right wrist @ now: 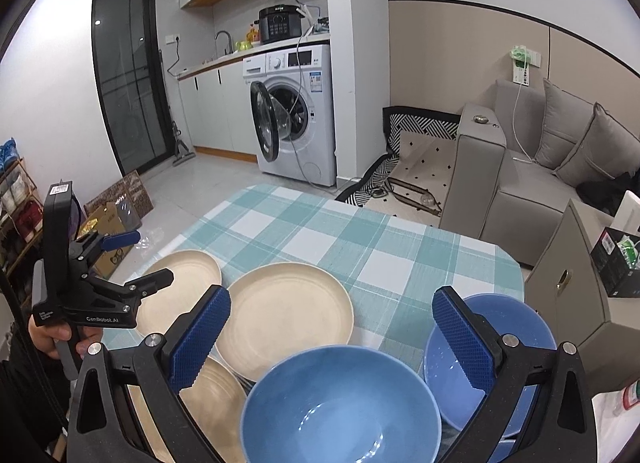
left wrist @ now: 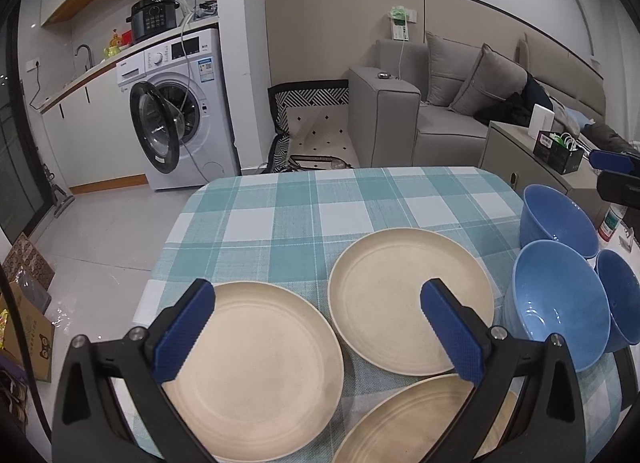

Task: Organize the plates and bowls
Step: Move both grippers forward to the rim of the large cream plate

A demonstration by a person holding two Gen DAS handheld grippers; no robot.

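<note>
On the tabletop [left wrist: 280, 199]: I see three cream plates and three blue bowls on the checked cloth.

Plates: they lie flat on my left side. The left plate [left wrist: 256, 367] is right under my left gripper [left wrist: 318, 339]. The middle plate [left wrist: 412, 299] is just beside it, further off. The near plate [left wrist: 416, 419] is closest to me, and the middle plate's edge seems to lie over it.

Bowls: they stand upright on my right side. The near bowl [right wrist: 340, 407] is right under my right gripper [right wrist: 332, 339]. The far bowl [right wrist: 500, 347] is just beside it, to the right. The third bowl [left wrist: 620, 299] only shows at the edge of the left view.

Which hand is nearer: I think my left is best for the plates and my right for the bowls.

Left gripper: wide open, holding nothing, touching nothing. It hangs above the left plate.

Right gripper: wide open, holding nothing. It hangs above the near bowl.

Next move, my guess: stack plate on plate, or bowl in bowl. A flat plate needs a pinch on its rim.
</note>
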